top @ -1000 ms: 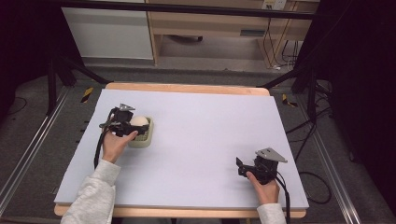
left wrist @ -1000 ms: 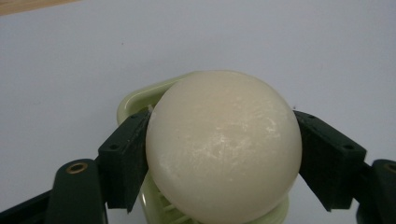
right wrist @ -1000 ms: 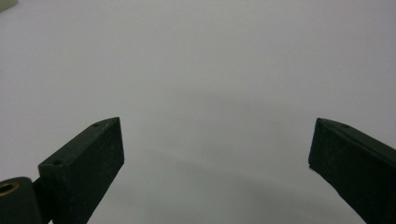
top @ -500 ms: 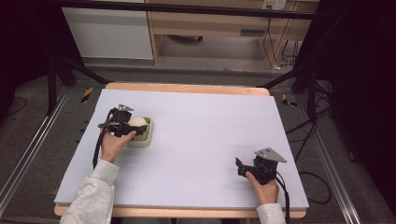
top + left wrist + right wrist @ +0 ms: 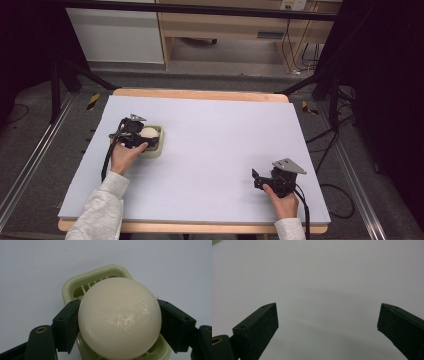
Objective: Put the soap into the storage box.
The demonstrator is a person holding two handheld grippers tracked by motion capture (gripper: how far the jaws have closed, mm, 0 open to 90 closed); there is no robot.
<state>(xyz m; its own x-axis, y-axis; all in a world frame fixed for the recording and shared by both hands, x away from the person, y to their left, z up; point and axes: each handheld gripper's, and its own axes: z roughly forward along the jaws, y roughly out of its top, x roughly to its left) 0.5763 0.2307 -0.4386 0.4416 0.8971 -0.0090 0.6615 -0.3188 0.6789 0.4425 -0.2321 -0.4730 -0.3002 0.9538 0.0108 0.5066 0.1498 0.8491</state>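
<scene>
A round, cream-white soap bar (image 5: pixel 119 318) sits clamped between the two black jaws of the left claw (image 5: pixel 119 322), directly above a pale green slatted soap dish (image 5: pixel 75 285) on the left part of the lavender bench (image 5: pixel 220 145). In the left gripper view the jaws press on opposite sides of the soap at its widest line, and the dish's rim shows behind and below it. From the high view the left claw (image 5: pixel 142 139) sits over the dish (image 5: pixel 156 150), with the soap (image 5: pixel 149 132) at the dish's near-left side. Whether the soap already rests on the slats or hangs just clear of them cannot be told.

The step in hand looks like seating the soap in the dish or lifting it out. Either way the soap is smooth and likely slippery, so the grip should stay on the widest line, the motion straight up or down, centred within the rim so that the light dish is not nudged or tipped.

The right claw (image 5: pixel 260 180) rests well to the right of the dish, jaws spread wide over bare bench (image 5: pixel 319 277), holding nothing.
</scene>
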